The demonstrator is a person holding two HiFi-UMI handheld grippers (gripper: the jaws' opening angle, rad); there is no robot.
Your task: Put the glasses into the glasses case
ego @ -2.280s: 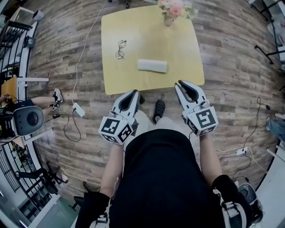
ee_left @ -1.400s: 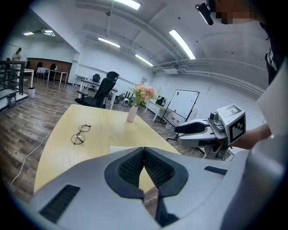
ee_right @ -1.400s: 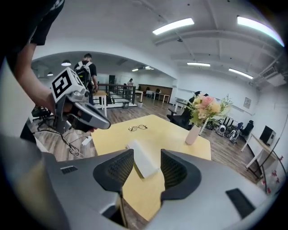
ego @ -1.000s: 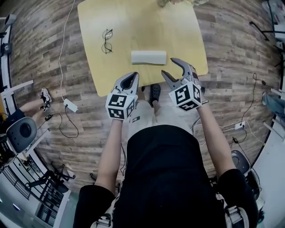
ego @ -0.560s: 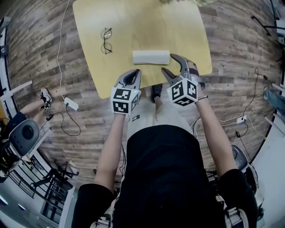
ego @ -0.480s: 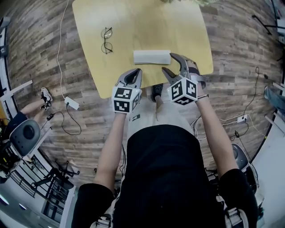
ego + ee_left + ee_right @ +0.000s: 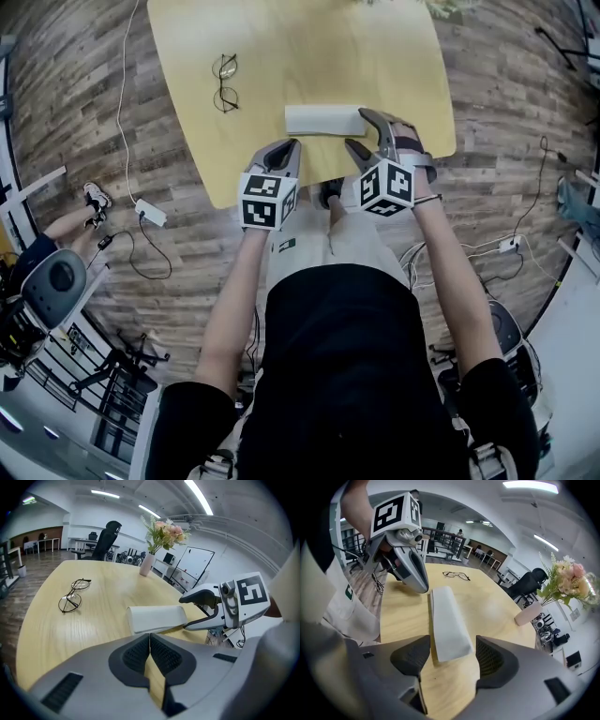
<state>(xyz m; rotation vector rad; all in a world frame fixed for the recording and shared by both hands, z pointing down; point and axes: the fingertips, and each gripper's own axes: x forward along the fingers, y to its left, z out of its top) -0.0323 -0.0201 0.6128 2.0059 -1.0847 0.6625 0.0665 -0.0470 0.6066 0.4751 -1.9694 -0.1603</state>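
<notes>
Thin wire-framed glasses (image 7: pixel 225 82) (image 7: pixel 72 596) (image 7: pixel 456 575) lie folded open on the left part of the yellow table (image 7: pixel 281 37). The white glasses case (image 7: pixel 322 119) (image 7: pixel 157 618) (image 7: pixel 447 620) lies closed near the table's front edge. My right gripper (image 7: pixel 359 129) (image 7: pixel 452 654) hovers at the case's right end. Its jaws are opening, and the case's near end sits between them without touching the pads. My left gripper (image 7: pixel 286 148) (image 7: pixel 150 637) is shut with nothing in it, over the front edge just short of the case.
A pink vase of flowers (image 7: pixel 147 564) (image 7: pixel 529 613) stands at the table's far edge. A cable and power adapter (image 7: pixel 150 213) lie on the wooden floor to the left. A black office chair (image 7: pixel 105 538) stands beyond the table.
Both grippers have come down and forward toward the case at the table's front edge. The right jaws have spread wider; the left stayed shut.
</notes>
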